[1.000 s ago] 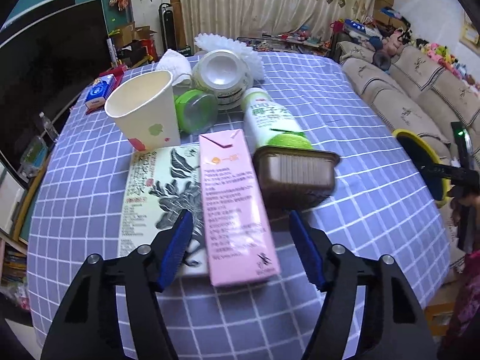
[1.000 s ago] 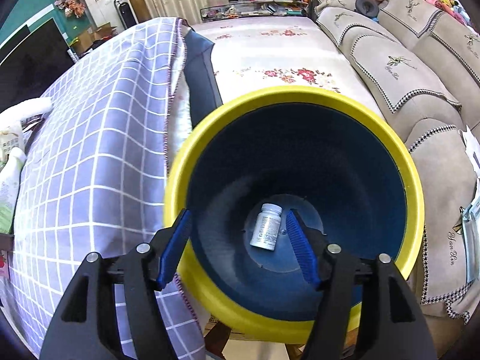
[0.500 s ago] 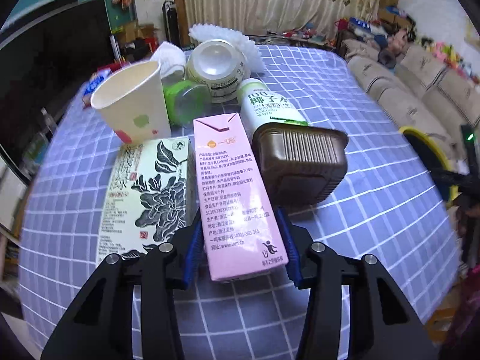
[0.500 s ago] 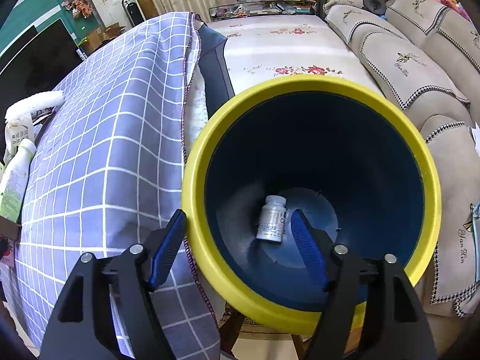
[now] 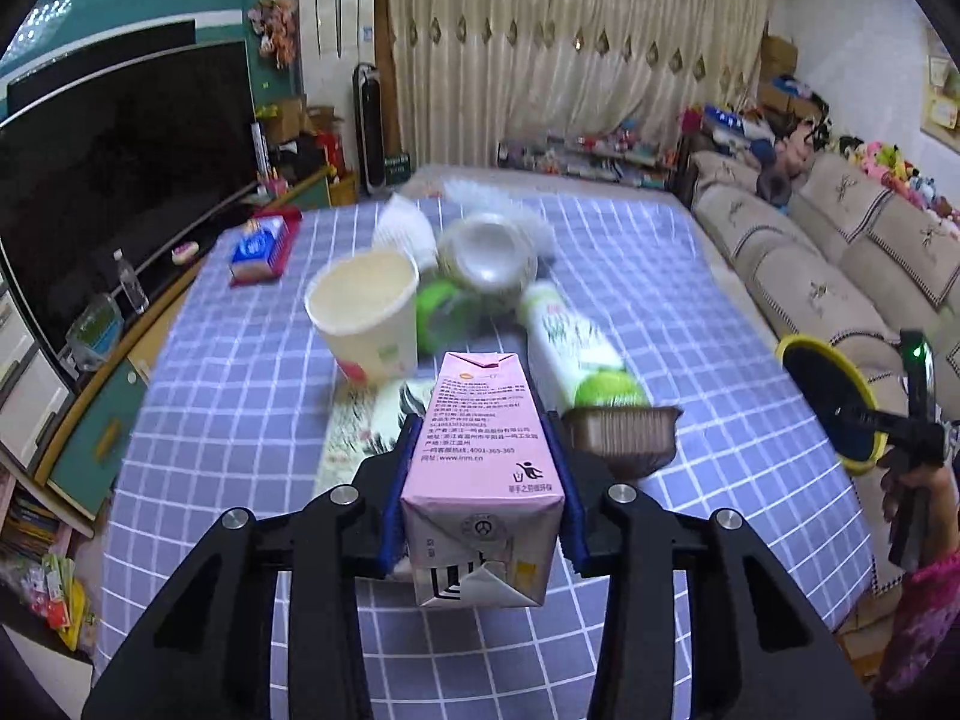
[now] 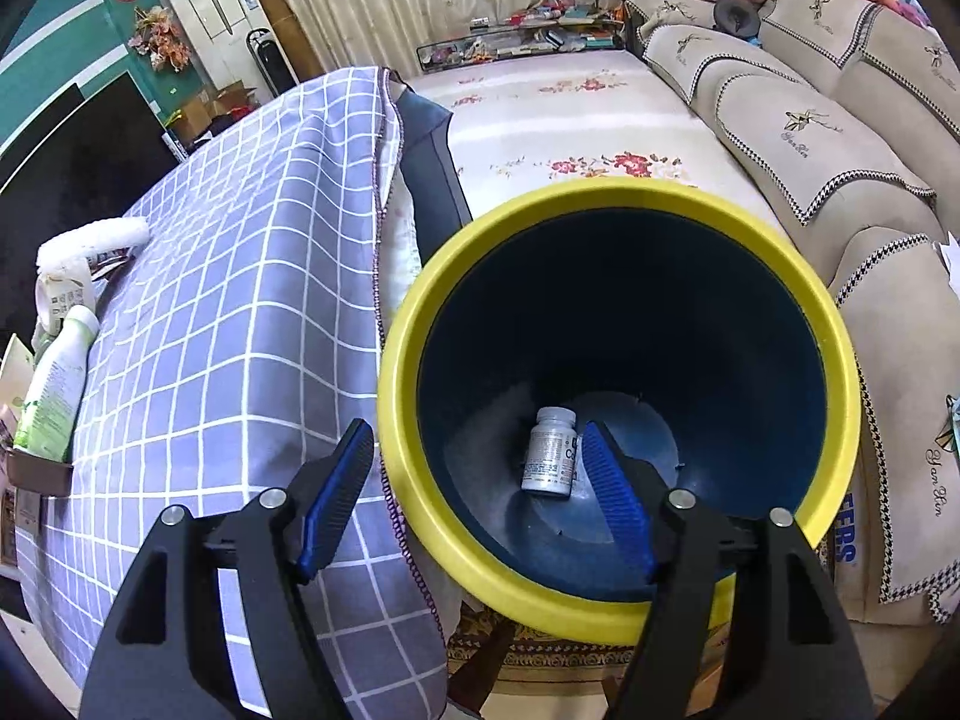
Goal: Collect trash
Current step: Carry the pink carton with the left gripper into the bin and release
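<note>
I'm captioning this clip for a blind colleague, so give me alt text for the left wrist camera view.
The left gripper is closing its blue pads on a pink drink carton, held up above a purple checked tablecloth. Behind it sit a paper cup, a green-capped bottle and a brown foil tray. A yellow-rimmed bin shows at the right edge.
</note>
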Demonstrator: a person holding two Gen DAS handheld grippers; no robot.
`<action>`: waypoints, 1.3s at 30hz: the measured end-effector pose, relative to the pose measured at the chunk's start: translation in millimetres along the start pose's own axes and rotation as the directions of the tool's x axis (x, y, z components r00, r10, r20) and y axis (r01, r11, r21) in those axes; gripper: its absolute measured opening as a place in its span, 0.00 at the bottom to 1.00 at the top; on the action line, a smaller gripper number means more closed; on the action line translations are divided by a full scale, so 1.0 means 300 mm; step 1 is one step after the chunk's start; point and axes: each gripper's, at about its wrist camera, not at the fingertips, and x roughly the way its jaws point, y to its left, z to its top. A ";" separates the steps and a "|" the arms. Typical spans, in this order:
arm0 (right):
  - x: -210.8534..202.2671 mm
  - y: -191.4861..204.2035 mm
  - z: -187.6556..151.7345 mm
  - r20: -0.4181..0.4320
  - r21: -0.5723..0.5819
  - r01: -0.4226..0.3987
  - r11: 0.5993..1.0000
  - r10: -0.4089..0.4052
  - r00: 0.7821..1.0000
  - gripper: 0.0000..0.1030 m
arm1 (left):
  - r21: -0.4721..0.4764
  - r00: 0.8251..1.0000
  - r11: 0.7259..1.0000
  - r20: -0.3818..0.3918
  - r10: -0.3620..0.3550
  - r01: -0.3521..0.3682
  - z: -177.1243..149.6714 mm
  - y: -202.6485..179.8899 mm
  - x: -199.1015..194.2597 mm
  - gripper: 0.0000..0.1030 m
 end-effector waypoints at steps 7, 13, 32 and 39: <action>-0.068 -0.013 -0.002 0.040 0.011 -0.007 1.000 0.006 0.999 0.66 | 0.032 0.996 0.997 0.050 -0.079 0.077 0.072 -0.039 -0.063 0.39; -0.164 -0.074 -0.001 0.106 0.049 0.002 0.999 -0.007 0.994 0.66 | 0.161 0.976 0.967 0.069 -0.209 0.196 0.145 -0.218 -0.063 0.39; -0.383 -0.345 -0.100 0.182 0.187 0.093 0.978 -0.127 0.975 0.66 | 0.479 0.844 0.695 -0.337 -0.417 0.535 0.171 -1.274 0.490 0.39; -0.361 -0.370 -0.112 0.157 0.199 0.101 0.975 -0.133 0.979 0.66 | 0.493 0.840 0.696 -0.438 -0.319 0.522 0.090 -1.425 0.701 0.39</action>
